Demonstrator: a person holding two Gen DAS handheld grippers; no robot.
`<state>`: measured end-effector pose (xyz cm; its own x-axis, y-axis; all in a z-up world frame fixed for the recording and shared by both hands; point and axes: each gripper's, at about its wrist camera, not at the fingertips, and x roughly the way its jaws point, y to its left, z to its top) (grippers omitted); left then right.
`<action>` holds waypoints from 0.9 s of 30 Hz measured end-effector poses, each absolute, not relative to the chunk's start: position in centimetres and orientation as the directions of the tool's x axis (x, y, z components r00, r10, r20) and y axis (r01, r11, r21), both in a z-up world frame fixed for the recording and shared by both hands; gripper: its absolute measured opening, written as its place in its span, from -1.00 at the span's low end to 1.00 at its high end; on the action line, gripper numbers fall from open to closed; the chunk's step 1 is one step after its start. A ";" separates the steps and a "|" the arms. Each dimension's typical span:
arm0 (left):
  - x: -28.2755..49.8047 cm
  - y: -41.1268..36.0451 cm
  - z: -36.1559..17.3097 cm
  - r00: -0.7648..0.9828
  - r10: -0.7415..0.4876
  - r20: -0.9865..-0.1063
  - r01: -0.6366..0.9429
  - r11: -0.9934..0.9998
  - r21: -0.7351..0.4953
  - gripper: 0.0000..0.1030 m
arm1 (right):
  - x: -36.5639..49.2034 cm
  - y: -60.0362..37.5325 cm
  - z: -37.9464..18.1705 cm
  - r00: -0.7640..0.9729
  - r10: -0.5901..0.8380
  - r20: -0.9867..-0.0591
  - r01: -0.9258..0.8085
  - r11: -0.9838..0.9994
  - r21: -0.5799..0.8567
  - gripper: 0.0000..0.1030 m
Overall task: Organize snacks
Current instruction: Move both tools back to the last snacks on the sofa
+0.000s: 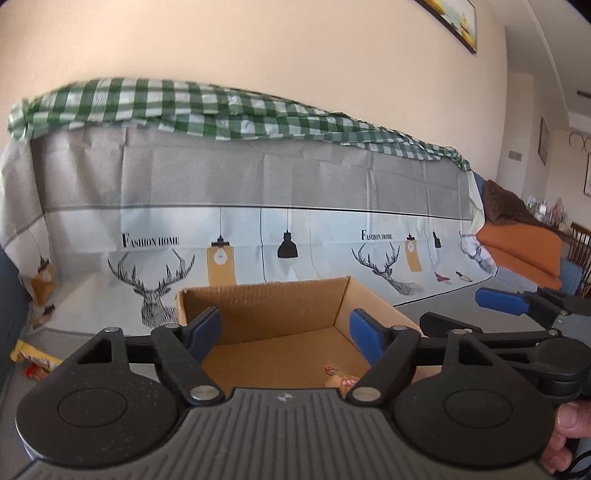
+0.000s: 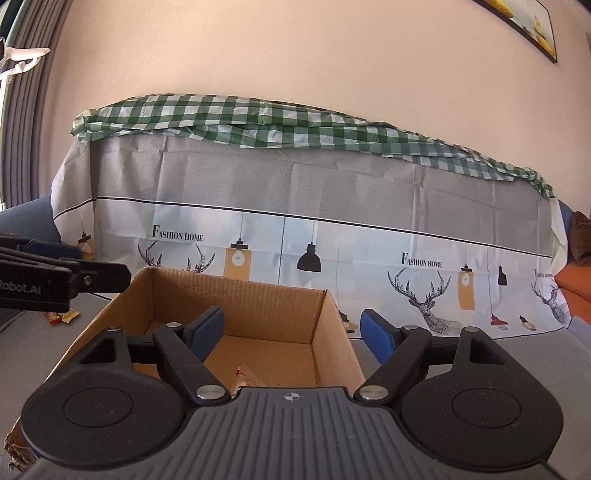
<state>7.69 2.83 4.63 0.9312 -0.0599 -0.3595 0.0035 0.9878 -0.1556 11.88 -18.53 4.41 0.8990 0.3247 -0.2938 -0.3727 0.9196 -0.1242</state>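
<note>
Two tongs (image 1: 286,334) (image 2: 293,332) agape; one box (image 1: 266,302); one snack (image 1: 341,376).

Plain cream wall (image 2: 295,55) fills the upper half of both views. Framed picture (image 2: 524,26) hangs at upper right, yellow tones, detail too small to read. Grey pleated curtain (image 2: 29,110) runs down the left edge of the right wrist view. Below the wall, a long piece of furniture draped in a grey and pale blue cloth (image 2: 295,192) printed with deer heads, hanging lamps and "FASHION HOME". Green and white checked cloth (image 2: 258,118) bunched along its top. Far right of the left wrist view: orange cushion (image 1: 524,247), brown throw (image 1: 506,206), wooden chair back (image 1: 580,240). Even daylight.
</note>
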 end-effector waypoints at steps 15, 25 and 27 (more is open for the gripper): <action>8.0 6.8 3.9 0.889 -0.018 -0.458 -0.086 0.975 -0.205 0.70 | 12.3 -14.4 4.3 0.869 0.377 -0.321 -0.421 0.904 -0.075 0.58; 7.9 13.4 2.6 0.878 0.065 -0.474 -0.233 0.923 -0.305 -0.10 | 13.5 -9.8 3.8 0.817 0.437 -0.375 -0.435 0.895 0.096 0.56; 7.7 15.3 2.3 0.879 0.070 -0.471 -0.263 0.896 -0.358 -0.63 | 13.5 -8.8 3.6 0.815 0.437 -0.381 -0.428 0.897 0.113 0.47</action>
